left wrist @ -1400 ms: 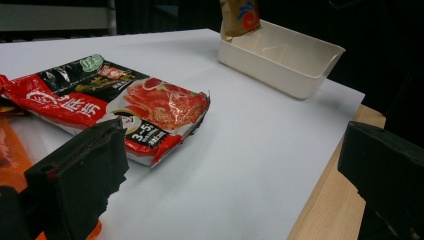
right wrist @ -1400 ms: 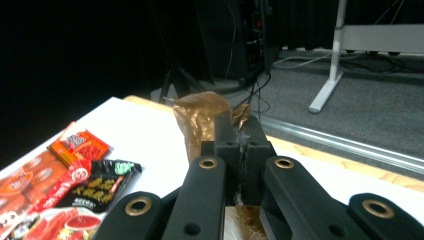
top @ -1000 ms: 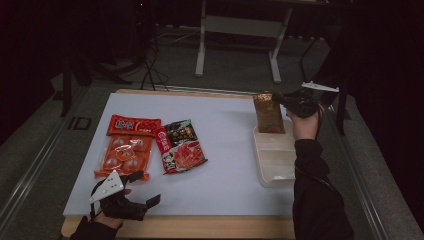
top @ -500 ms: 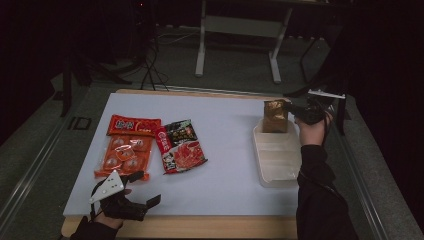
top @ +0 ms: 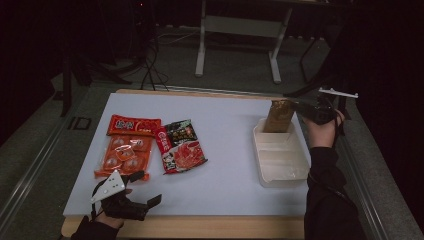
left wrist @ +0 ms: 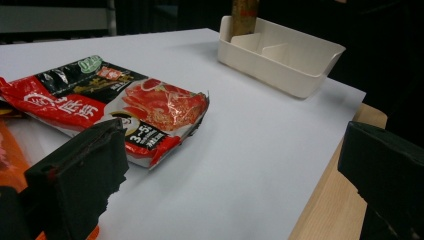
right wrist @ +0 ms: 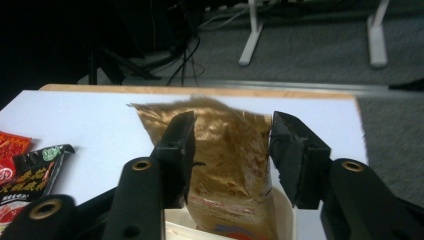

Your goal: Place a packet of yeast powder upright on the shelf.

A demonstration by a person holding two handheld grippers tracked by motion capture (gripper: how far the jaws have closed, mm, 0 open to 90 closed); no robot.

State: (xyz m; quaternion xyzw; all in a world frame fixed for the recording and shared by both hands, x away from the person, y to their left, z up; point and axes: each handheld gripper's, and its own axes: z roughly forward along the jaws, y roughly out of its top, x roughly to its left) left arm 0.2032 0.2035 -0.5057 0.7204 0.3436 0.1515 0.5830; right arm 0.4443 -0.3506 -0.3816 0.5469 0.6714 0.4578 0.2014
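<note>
— Pouch placement: is the brown snack pouch (top: 279,116) sitting properly in the white divided tray (top: 280,165)?

— It is standing upright in the far compartment. The right gripper (top: 306,107) has just been opening its jaws — they are standing either side of the pouch, not pressing it.

— Best way to finish?

— I am thinking: back straight out, without brushing it over. The left gripper (top: 142,192) is lying released at the near edge, beside the red-and-black noodle packet (left wrist: 115,107) — holding nothing

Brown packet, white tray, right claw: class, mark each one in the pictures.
Brown packet (right wrist: 227,150), right gripper view, middle of its face.
White tray (top: 280,172), high view, bare floor.
Right claw (right wrist: 231,145), right gripper view, midway between its tips.
</note>
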